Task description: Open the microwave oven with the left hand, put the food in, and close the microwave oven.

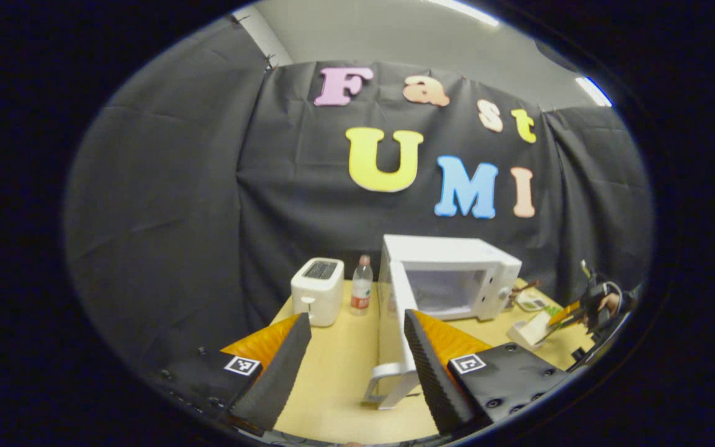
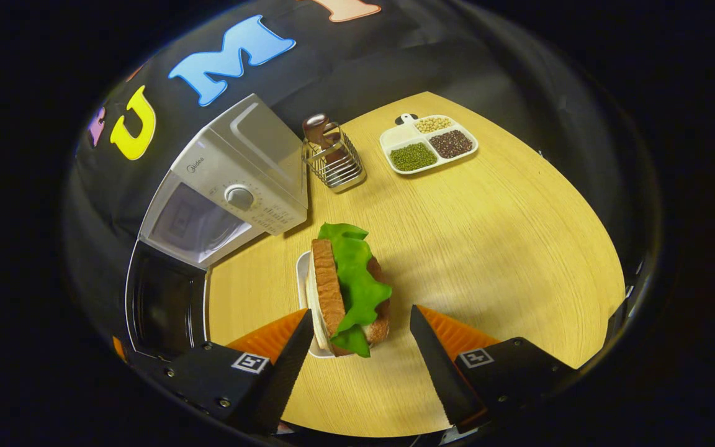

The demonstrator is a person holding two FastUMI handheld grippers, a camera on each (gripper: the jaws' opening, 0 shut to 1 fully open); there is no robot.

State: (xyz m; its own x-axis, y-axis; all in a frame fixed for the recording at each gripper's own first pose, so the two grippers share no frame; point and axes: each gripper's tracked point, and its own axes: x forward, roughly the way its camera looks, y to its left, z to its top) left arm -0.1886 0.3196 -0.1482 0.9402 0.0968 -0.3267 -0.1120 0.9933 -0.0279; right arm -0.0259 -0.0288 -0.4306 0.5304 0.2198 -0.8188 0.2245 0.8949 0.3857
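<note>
Microwave oven stands at the far middle of the worktop in the left gripper view, its door swung wide open toward the near side, so the door's long edge runs from the cavity toward the camera and its handle sits at the near end. The left tongs are spread apart with nothing between them; the door handle lies just beside the right-hand finger, and I cannot tell whether it touches it. Left of the oven stand a toaster and a bottle. In the right gripper view the food, a sandwich of bread and green lettuce on a small white plate, lies between the fingers of the right tongs, which are apart and not pressing on it. The sandwich's long axis runs from near to far, along the line of the fingers, with the bread slice on its left side and the lettuce on the right. The oven lies to the far left of the sandwich, cavity open. Beyond it stand a wire rack and a divided tray of grains.
</note>
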